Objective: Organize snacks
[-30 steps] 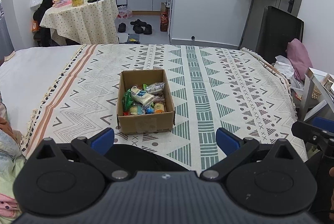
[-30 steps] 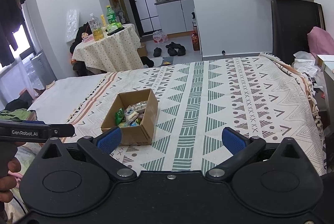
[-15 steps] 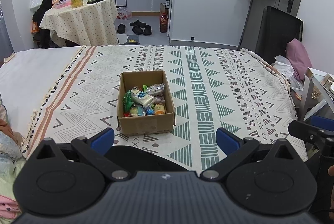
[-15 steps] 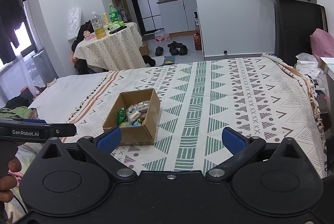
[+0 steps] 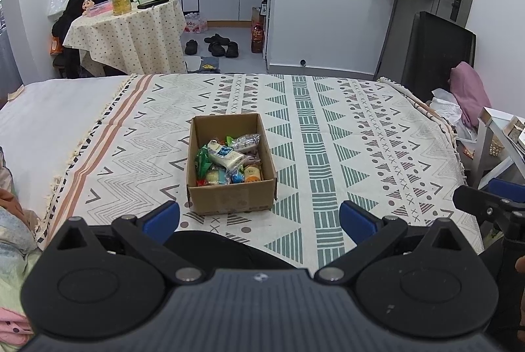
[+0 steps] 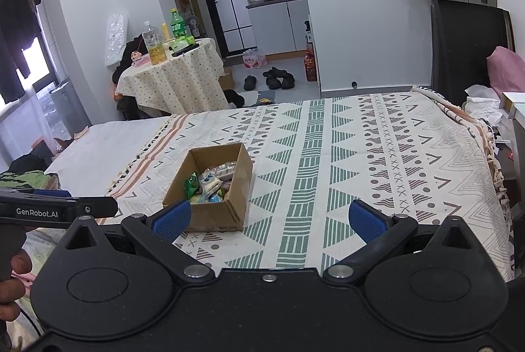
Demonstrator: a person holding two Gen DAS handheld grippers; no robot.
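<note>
An open cardboard box (image 5: 229,201) sits on the patterned bedspread, holding several wrapped snacks (image 5: 226,156). The same box (image 6: 216,214) shows left of centre in the right wrist view, its snacks (image 6: 210,184) partly hidden by the near wall. My left gripper (image 5: 259,219) stands open just in front of the box, nothing between its blue pads. My right gripper (image 6: 269,219) is also open, held to the right of the box, its left pad overlapping the box's near corner in view.
The bedspread (image 5: 361,138) covers the bed, with a white sheet (image 5: 49,115) on the left. Beyond the bed stands a round table (image 5: 131,33) with bottles, and shoes (image 5: 216,45) lie on the floor. A black chair (image 5: 436,50) and white furniture (image 5: 498,135) flank the right edge.
Both views have crept slightly towards the box and tilted down a little. Both grippers stay open; the box and snacks have not moved.
</note>
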